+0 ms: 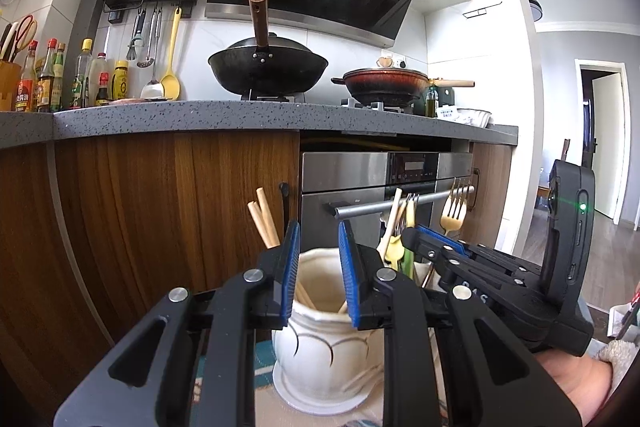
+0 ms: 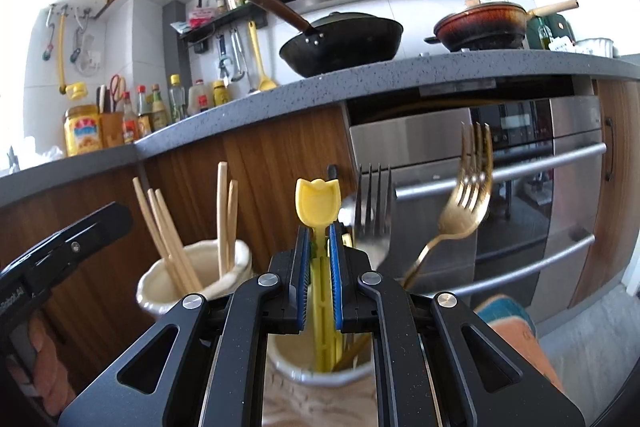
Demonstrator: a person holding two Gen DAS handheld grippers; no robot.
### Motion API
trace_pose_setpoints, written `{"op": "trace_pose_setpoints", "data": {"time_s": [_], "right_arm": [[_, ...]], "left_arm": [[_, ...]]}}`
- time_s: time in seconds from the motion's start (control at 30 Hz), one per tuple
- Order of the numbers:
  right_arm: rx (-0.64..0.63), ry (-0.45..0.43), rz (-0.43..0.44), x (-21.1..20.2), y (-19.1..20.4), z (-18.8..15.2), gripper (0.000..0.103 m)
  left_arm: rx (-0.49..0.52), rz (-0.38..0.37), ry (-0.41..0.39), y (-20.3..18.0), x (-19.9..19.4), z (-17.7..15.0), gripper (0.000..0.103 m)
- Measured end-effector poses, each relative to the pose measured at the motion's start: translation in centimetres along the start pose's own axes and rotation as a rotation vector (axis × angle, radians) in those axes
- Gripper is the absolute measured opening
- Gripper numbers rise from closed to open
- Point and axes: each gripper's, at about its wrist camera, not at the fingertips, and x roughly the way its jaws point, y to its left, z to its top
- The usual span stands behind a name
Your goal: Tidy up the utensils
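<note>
A white ceramic jar holding wooden chopsticks stands on a patterned mat. My left gripper hovers just before its rim. Its blue pads stand apart with nothing pressed between them, and the jar's mouth shows through the gap. Just to the right, my right gripper is shut on a yellow plastic utensil that stands upright in a second white jar. A silver fork and a gold fork lean out of that jar. In the left wrist view the right gripper hides most of that jar.
Behind the jars rise wooden cabinet fronts and a steel oven with bar handles. The grey counter above carries a black wok, a red pan and sauce bottles. A hand holds the right gripper.
</note>
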Motion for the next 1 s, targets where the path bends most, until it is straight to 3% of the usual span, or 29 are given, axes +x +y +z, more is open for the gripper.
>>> {"op": "trace_pose_setpoints", "data": {"time_s": [0.1,0.17,0.33,0.53,0.57,0.7,0.77,0.83,1.0], "right_arm": [[-0.003,0.037,0.006,-0.4,0.1,-0.6,0.011],[-0.008,0.048,0.006,-0.7,0.1,-0.7,0.026],[-0.010,0.045,-0.024,-3.3,0.0,-1.0,0.033],[-0.046,0.098,-0.042,-7.1,0.2,-2.4,0.049],[-0.052,0.104,-0.043,-7.5,0.3,-2.6,0.056],[-0.108,0.116,-0.060,-9.1,1.1,-3.8,0.065],[-0.133,0.113,-0.066,-9.5,1.5,-4.2,0.080],[-0.171,0.102,-0.084,-9.9,2.1,-4.5,0.085],[-0.254,0.072,-0.128,-10.0,3.0,-5.3,0.094]], "left_arm": [[-0.001,0.001,0.014,0.1,-0.5,-0.3,0.020],[-0.001,0.003,0.023,0.0,-0.7,-0.5,0.020],[-0.001,0.005,0.048,0.0,-1.8,-1.0,0.020],[-0.026,-0.003,0.118,0.0,-3.5,-3.1,0.022],[-0.028,-0.003,0.133,0.0,-3.7,-3.7,0.025],[-0.024,0.001,0.168,-0.1,-4.4,-5.6,0.034],[-0.010,0.015,0.175,-0.2,-4.8,-6.3,0.045],[-0.006,0.029,0.178,-0.1,-5.3,-6.8,0.058],[-0.011,0.048,0.184,0.3,-5.6,-7.6,0.075]]}}
